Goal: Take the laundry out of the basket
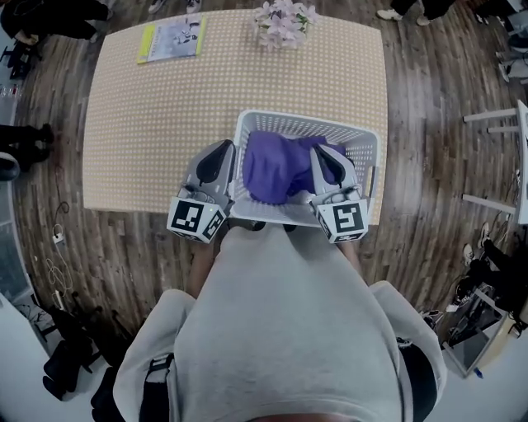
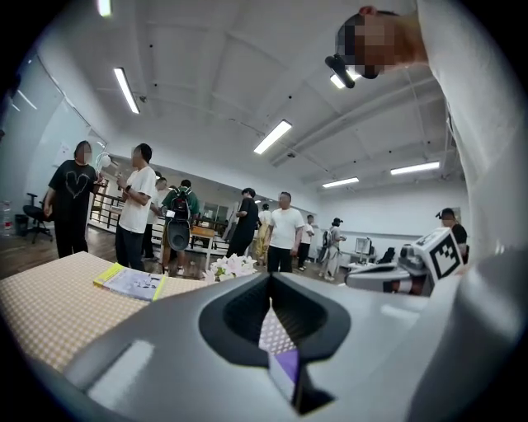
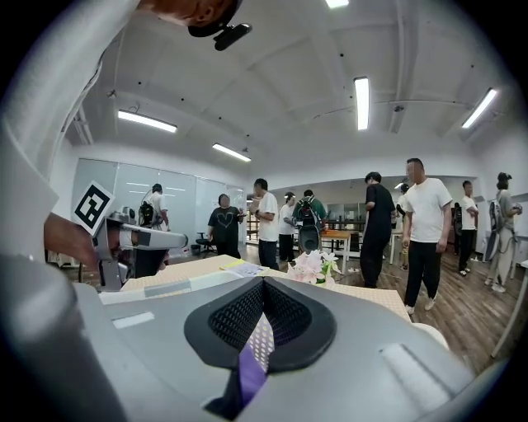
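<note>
A white slatted laundry basket (image 1: 305, 120) stands at the near edge of the table (image 1: 157, 124), with a purple garment (image 1: 276, 165) bunched inside it. My left gripper (image 1: 221, 153) hovers over the basket's left rim and my right gripper (image 1: 320, 155) over its right half, both pointing away from me. In the left gripper view the left gripper (image 2: 271, 284) has its jaws together, only a thin slit showing table and purple cloth below. The right gripper (image 3: 262, 284) looks the same in its own view. Neither holds anything.
A yellow-edged booklet (image 1: 173, 39) lies at the table's far left and a bunch of pale flowers (image 1: 283, 21) at the far middle. Several people (image 3: 425, 231) stand on the wooden floor beyond the table. White furniture legs (image 1: 495, 157) stand at the right.
</note>
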A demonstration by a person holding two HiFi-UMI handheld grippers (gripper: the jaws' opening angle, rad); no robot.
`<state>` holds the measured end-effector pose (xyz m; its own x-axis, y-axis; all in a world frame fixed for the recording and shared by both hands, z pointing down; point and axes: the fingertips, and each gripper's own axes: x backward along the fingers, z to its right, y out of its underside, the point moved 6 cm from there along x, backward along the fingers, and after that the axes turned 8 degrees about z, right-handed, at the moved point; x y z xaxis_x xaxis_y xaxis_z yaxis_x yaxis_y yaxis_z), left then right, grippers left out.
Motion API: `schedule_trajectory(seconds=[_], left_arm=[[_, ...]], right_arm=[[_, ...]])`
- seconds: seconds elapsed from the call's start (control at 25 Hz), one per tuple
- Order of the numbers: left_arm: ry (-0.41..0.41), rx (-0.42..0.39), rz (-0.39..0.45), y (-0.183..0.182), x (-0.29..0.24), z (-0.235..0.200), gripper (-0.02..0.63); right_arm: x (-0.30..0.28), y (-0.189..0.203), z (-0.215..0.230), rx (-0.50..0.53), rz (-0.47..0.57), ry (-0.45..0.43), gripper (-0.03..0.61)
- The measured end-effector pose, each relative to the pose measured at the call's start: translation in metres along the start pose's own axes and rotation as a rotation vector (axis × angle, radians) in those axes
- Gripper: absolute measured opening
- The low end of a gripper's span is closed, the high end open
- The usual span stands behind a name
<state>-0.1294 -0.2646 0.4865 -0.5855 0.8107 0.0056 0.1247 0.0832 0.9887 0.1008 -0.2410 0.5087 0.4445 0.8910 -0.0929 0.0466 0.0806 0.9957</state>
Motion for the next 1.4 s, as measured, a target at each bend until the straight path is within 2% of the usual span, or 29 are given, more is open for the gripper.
schedule_trajectory(seconds=[0.12, 0.24, 0.36, 0.56, 0.64, 0.76, 1.2, 1.24, 1.28, 1.32, 1.4], left_arm=[[-0.01, -0.001, -0.002, 0.001, 0.002, -0.002, 0.011], [-0.015, -0.008, -0.006, 0.002, 0.004, -0.002, 0.011], [-0.024, -0.004, -0.004, 0.003, 0.003, -0.006, 0.011], [-0.037, 0.001, 0.005, 0.002, 0.006, -0.007, 0.011], [-0.042, 0.0, 0.006, 0.003, 0.008, -0.008, 0.011], [-0.051, 0.004, 0.009, 0.003, 0.009, -0.009, 0.011], [-0.054, 0.006, 0.02, 0.001, 0.014, -0.014, 0.011], [-0.055, 0.007, 0.022, 0.001, 0.015, -0.015, 0.011], [-0.056, 0.008, 0.023, 0.001, 0.015, -0.016, 0.011], [-0.056, 0.009, 0.024, 0.001, 0.016, -0.017, 0.011], [-0.057, 0.011, 0.024, 0.002, 0.016, -0.018, 0.011]], right_arm=[[-0.001, 0.005, -0.001, 0.022, -0.024, -0.014, -0.002], [-0.002, 0.007, -0.006, 0.122, -0.058, -0.043, -0.002], [-0.007, 0.013, -0.015, 0.331, -0.109, -0.11, -0.002], [-0.005, 0.036, -0.042, 0.794, -0.237, -0.306, -0.002], [-0.003, 0.048, -0.049, 0.898, -0.288, -0.377, -0.002], [-0.002, 0.057, -0.051, 0.861, -0.323, -0.414, -0.002], [-0.004, 0.05, -0.047, 0.734, -0.362, -0.434, 0.003], [-0.004, 0.05, -0.047, 0.712, -0.38, -0.45, 0.084], [-0.004, 0.051, -0.047, 0.689, -0.405, -0.471, 0.197], [-0.004, 0.054, -0.047, 0.674, -0.436, -0.493, 0.225], [-0.004, 0.064, -0.047, 0.682, -0.518, -0.546, 0.344]])
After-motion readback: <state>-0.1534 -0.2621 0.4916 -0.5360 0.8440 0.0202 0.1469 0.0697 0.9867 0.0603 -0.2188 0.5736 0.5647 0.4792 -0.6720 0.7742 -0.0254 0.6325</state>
